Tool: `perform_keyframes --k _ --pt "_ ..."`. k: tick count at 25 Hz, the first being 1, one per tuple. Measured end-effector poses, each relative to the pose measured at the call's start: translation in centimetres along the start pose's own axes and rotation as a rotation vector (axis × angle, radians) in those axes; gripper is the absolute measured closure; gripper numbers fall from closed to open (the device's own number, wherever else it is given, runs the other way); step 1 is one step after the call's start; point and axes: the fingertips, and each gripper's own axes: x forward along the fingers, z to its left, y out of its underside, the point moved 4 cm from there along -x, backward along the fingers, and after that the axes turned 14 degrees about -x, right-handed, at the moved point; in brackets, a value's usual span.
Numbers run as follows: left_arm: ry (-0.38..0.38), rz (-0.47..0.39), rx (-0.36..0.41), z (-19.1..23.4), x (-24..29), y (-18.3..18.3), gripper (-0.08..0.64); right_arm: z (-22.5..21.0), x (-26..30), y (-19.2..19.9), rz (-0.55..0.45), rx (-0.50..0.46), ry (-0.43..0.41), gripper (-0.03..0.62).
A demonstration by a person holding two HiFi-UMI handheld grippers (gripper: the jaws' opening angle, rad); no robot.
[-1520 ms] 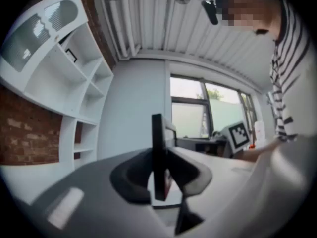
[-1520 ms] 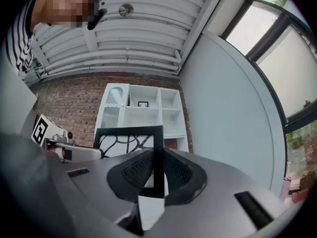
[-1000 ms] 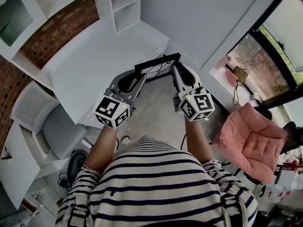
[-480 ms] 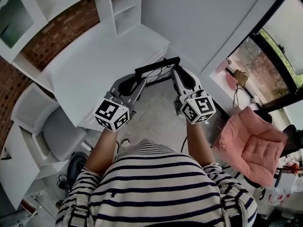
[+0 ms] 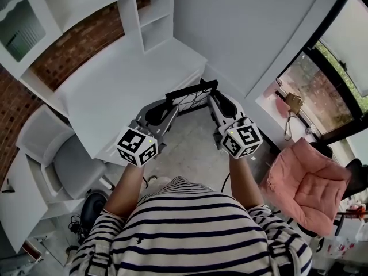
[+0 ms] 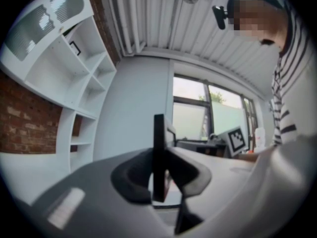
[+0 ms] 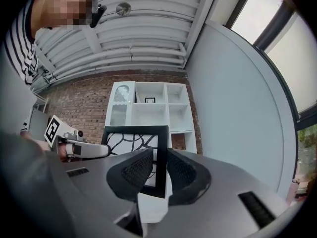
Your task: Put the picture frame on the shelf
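A black picture frame (image 5: 191,95) with a black-and-white line pattern hangs in the air between both grippers, just off the white desk's corner. My left gripper (image 5: 167,106) is shut on its left side; in the left gripper view the frame (image 6: 158,152) shows edge-on between the pads of the left gripper (image 6: 159,175). My right gripper (image 5: 215,100) is shut on its right bar; in the right gripper view the frame (image 7: 134,145) stands upright in the right gripper (image 7: 161,170). The white shelf unit (image 5: 152,15) stands at the desk's far end, ahead of the frame (image 7: 151,108).
A white desk (image 5: 115,85) lies to the left, with a grey chair (image 5: 60,154) beside it. A small framed picture (image 7: 150,100) sits in an upper shelf compartment. A pink cushion (image 5: 313,180) and a window (image 5: 325,68) are at the right. A brick wall backs the shelves.
The head view has shifted slightly, so the grippers and frame sit a little lower in it. Both grippers keep the same hold on the frame.
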Motion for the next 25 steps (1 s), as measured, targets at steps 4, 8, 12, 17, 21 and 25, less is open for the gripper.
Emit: perform_keyframes --k 4,8,12,17,21,25 --pt "-0.006 0.003 0.001 -0.3 0.2 -0.3 0.477 -0.2 -0.1 -0.3 0.008 -0.027 -0.021 0.531" --pt "0.004 0.009 -0.007 0.4 0.5 -1.0 0.477 -0.5 0.8 -0.7 0.023 -0.066 -0.026 0.529" --pt "0.011 0.013 -0.015 2.1 1.6 -1.9 0.478 -1.4 2.8 -0.7 0.055 -0.131 -0.037 0.529" --pt "0.033 0.016 -0.024 5.7 4.2 -3.4 0.479 -3.5 6.9 -0.3 0.068 -0.164 -0.034 0.529" --pt "0.039 0.028 -0.033 10.1 6.7 -5.1 0.479 -5.4 11.6 0.1 0.081 -0.164 -0.029 0.528" --pt "0.036 0.030 -0.033 14.4 8.7 -7.2 0.480 -7.1 16.6 0.4 0.086 -0.188 -0.036 0.528"
